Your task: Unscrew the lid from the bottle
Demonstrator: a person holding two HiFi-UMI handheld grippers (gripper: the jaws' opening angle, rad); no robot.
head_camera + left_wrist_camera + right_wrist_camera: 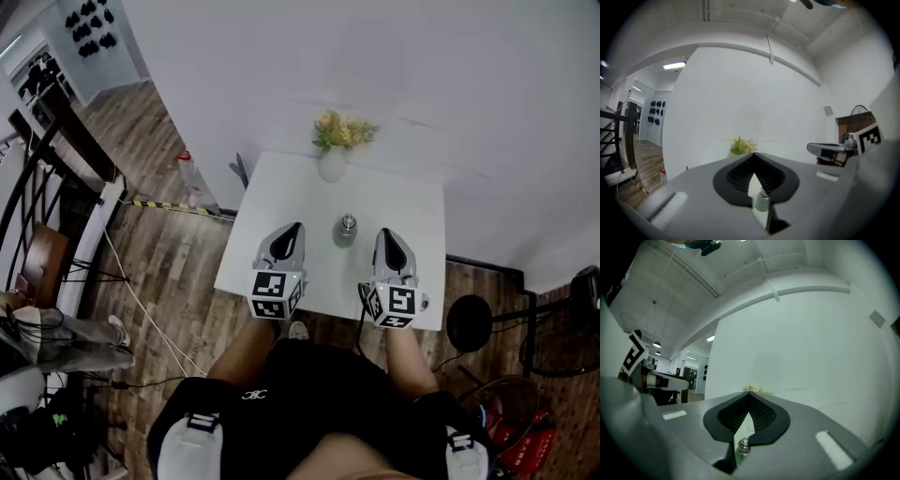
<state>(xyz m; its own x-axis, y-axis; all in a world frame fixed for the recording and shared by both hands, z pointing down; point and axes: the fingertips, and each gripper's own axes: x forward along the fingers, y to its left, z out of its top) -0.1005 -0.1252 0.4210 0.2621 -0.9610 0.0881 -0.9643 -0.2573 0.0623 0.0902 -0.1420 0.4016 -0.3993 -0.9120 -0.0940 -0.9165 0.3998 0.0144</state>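
The bottle (346,231) stands upright on the white counter (412,202), between the two grippers and apart from both. Its lid (348,220) is on. The left gripper (294,229) is held just to its left and the right gripper (384,234) just to its right, both pointing toward the wall.

In the left gripper view the jaws of the left gripper (753,155) are pressed together at their tips and pinch nothing. Only a thin wedge-shaped slit is left, and through it part of the bottle (762,201) shows low and slightly right. The right gripper view matches this. The right gripper (749,394) has its tips closed and empty, and the top of the bottle with its metal lid (743,443) shows at the bottom of the slit.

At the far edge of the counter a white vase (332,167) holds yellow flowers (343,131).

In both gripper views the gripper bodies hide the counter and most of the bottle. The flowers (742,146) only peep over the jaws, and in the right gripper view they are barely visible.
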